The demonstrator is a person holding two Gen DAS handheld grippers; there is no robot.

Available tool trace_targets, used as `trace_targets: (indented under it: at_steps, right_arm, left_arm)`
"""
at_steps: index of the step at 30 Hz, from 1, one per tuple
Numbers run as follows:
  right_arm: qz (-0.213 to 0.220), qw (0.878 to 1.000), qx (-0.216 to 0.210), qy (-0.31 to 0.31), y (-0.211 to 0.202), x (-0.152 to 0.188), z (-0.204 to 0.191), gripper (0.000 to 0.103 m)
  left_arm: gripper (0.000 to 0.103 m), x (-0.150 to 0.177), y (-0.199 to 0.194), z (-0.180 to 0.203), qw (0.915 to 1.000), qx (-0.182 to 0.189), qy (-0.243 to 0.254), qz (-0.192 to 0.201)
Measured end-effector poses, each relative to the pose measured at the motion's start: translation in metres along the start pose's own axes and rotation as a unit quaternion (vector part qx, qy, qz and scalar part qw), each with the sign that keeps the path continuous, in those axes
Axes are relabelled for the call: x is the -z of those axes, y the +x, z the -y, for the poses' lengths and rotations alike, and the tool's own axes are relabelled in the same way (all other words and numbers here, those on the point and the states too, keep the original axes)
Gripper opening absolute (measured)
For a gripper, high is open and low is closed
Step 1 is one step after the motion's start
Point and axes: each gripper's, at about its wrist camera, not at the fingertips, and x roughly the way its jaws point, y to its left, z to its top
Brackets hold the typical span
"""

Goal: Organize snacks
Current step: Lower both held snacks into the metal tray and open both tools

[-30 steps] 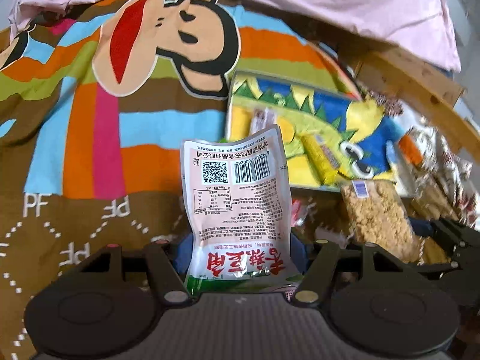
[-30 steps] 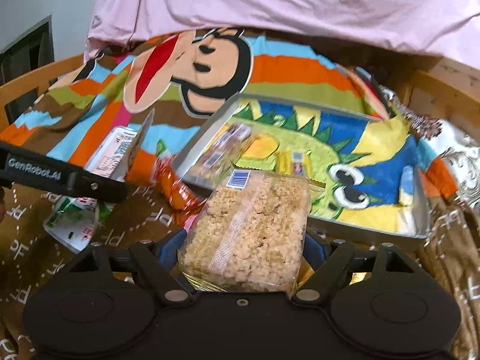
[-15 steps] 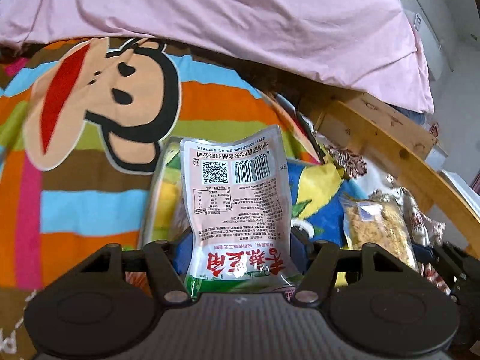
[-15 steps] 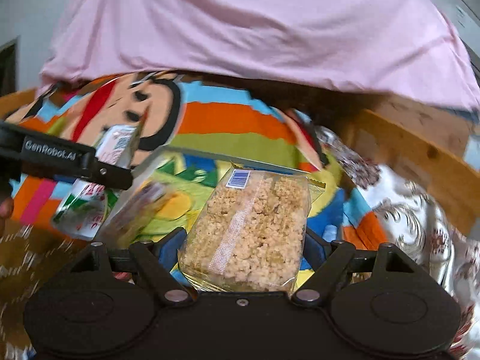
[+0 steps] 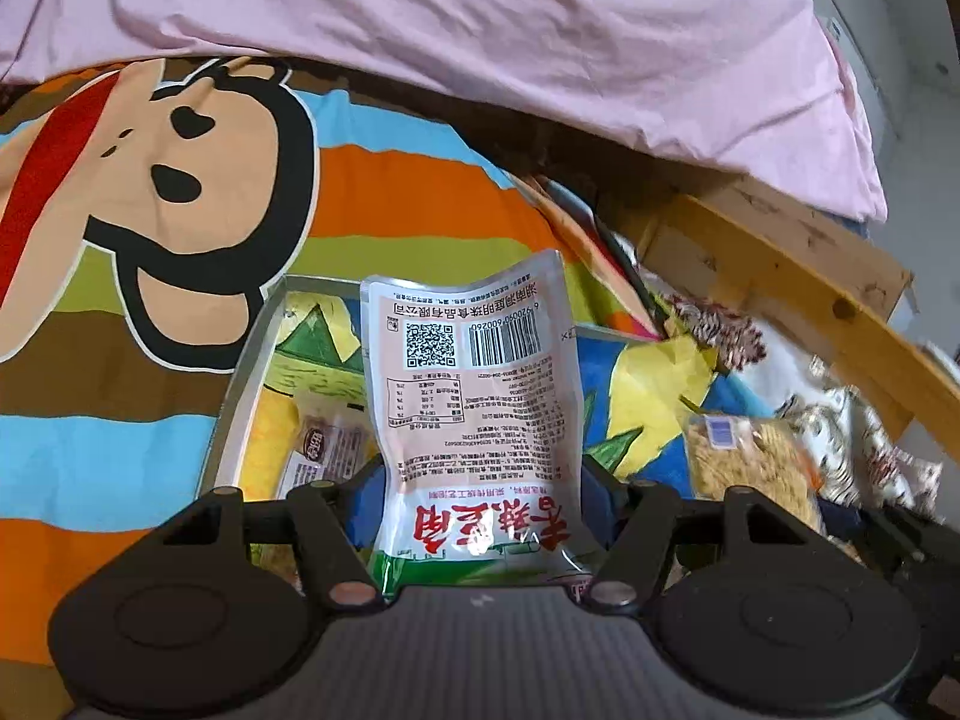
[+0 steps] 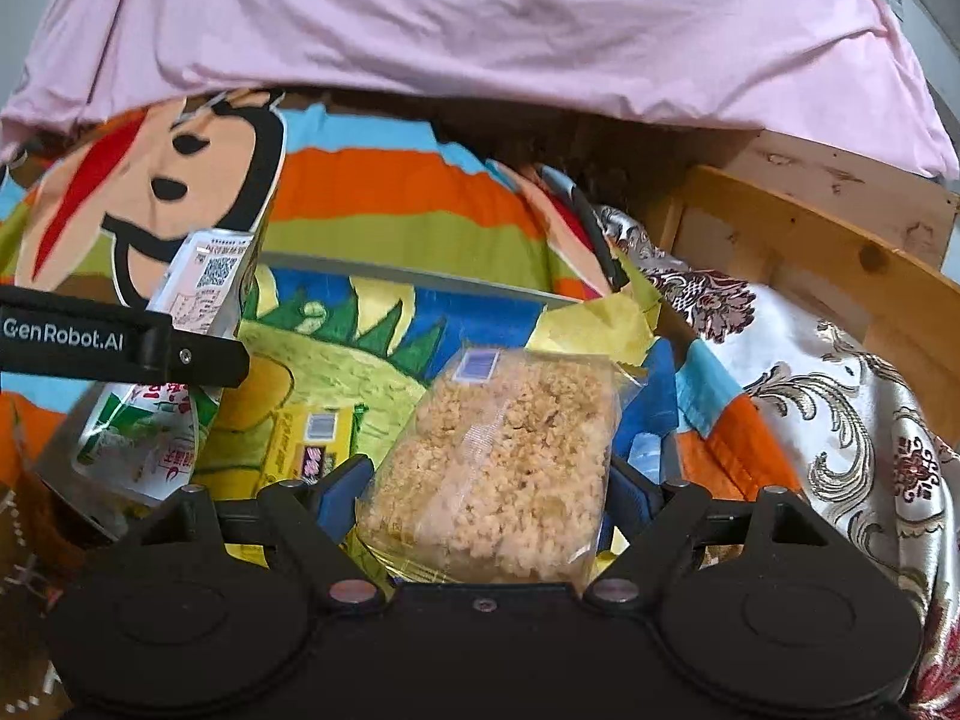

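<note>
Both jaws are closed on snacks. Those of the left gripper (image 5: 480,516) clamp the lower part of a white pouch (image 5: 474,396), which stands upright between the blue pads with its barcode and square code at the top and red characters near the bottom. Those of the right gripper (image 6: 489,498) grip a clear bag of crumbly golden rice cake (image 6: 504,468) with a small blue label at its far end.

Each snack is held over a shallow metal tray (image 6: 420,282) lined with a cartoon picture in blue, yellow and green. In the left wrist view the pouch is above the tray's left part, close to the grey rim (image 5: 240,396); a small wrapped snack (image 5: 324,444) lies inside just left of the pouch. In the right wrist view the rice cake bag is above the tray's right half, and a yellow packet (image 6: 306,438) lies on the tray floor to its left. The left gripper with its pouch shows at the left edge of that view, over the tray's near left corner.

The tray rests on a striped blanket (image 5: 390,192) printed with a large monkey face. A pink sheet (image 6: 480,24) is bunched up behind it, a wooden frame (image 6: 810,240) runs along the right, and a patterned satin cloth (image 6: 840,396) lies beside the tray's right end.
</note>
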Motion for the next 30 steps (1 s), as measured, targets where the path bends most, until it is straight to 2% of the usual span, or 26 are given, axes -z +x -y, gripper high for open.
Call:
trace_targets:
  at_steps: [4,7,10,15,22,26,30]
  right_arm:
    - [-0.008,1.0,0.012,-0.019,0.009,0.005,-0.005,0.079]
    - [-0.02,0.999,0.015,-0.024,0.017,0.009,-0.006,0.072]
    - [-0.03,0.999,0.016,-0.029,0.021,0.013,-0.007,0.072]
    - [-0.038,0.998,0.021,-0.038,0.024,0.016,-0.01,0.072]
    - [-0.04,0.998,0.041,-0.027,0.019,0.016,-0.002,0.084]
    - [-0.032,0.998,0.05,-0.008,0.008,0.014,0.007,0.09]
    - [-0.014,0.998,0.053,0.009,-0.011,0.01,0.014,0.094]
  left_arm:
    - [0.069,0.006,0.01,0.002,0.9998,-0.006,0.016,-0.005]
    - [0.069,0.009,0.018,0.004,0.9997,-0.007,0.019,-0.011]
    - [0.07,0.012,0.027,0.002,0.9996,-0.001,0.016,-0.024]
    - [0.072,0.02,0.038,0.004,0.9985,-0.019,0.033,-0.039]
    - [0.083,0.026,0.043,0.005,0.9972,-0.023,0.035,-0.062]
    - [0.092,0.022,0.038,0.001,0.9978,-0.01,0.009,-0.065]
    - [0.098,0.016,0.022,0.0,0.9985,-0.007,-0.012,-0.052]
